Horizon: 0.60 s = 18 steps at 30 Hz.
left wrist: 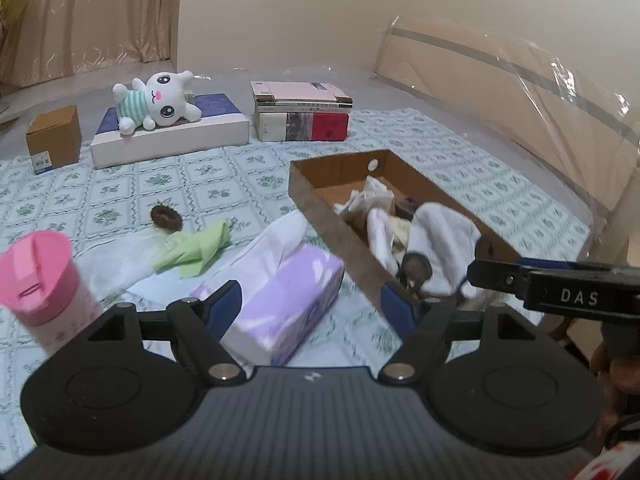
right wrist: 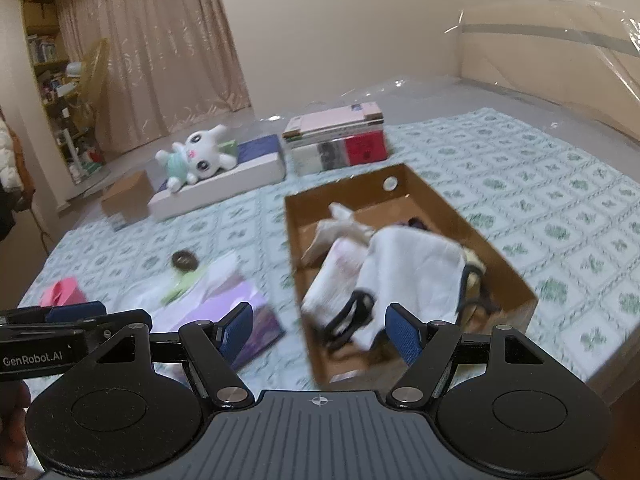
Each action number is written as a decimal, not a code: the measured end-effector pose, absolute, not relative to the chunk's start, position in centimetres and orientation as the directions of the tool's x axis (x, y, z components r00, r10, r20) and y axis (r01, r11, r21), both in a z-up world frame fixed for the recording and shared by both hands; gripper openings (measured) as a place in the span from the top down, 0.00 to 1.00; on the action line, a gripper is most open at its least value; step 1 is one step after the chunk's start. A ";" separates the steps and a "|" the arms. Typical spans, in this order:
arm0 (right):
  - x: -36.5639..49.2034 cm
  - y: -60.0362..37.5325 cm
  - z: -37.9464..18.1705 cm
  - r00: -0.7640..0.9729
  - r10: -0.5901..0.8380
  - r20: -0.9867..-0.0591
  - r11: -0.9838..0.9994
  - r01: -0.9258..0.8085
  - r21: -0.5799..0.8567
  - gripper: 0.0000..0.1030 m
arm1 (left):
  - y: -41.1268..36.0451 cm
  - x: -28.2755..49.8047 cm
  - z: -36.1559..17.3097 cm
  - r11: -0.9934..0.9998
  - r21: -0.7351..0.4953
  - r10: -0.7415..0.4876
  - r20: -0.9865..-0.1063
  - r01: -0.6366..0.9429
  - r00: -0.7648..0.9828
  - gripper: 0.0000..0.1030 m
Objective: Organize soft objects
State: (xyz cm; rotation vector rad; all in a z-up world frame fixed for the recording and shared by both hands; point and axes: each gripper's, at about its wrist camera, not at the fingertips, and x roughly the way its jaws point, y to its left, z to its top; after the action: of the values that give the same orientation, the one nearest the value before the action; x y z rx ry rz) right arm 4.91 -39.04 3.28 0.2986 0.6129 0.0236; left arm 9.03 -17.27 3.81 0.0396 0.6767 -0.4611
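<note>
Left gripper: your jaws stand spread with nothing between the pads; the purple tissue pack lies beyond them.
Right gripper: you hold it spread too, empty, over the near end of the cardboard box.
Box contents: your white cloths lie piled inside with a dark strap.
Left out: your green cloth and brown hair tie lie on the patterned sheet.
Plush rabbit: it rests on the flat white box, well apart from you.
Pink bottle: just beside your left gripper.
</note>
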 end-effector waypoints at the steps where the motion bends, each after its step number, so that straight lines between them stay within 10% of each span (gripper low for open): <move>1: 4.4 -38.6 3.2 0.820 0.116 -0.561 0.954 0.065 0.293 0.29 | -16.8 8.5 3.9 0.900 -0.108 -0.396 -0.611 0.422 0.686 0.28; 18: 0.8 -31.9 3.6 0.816 0.180 -0.549 0.962 -0.029 0.271 0.29 | -10.0 3.8 4.0 0.932 -0.046 -0.313 -0.607 0.360 0.731 0.28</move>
State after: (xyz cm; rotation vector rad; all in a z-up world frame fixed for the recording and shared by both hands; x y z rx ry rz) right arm 0.80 -31.94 3.56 0.2572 0.6071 0.1128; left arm 3.81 -10.02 3.99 0.0768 0.6533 -0.3708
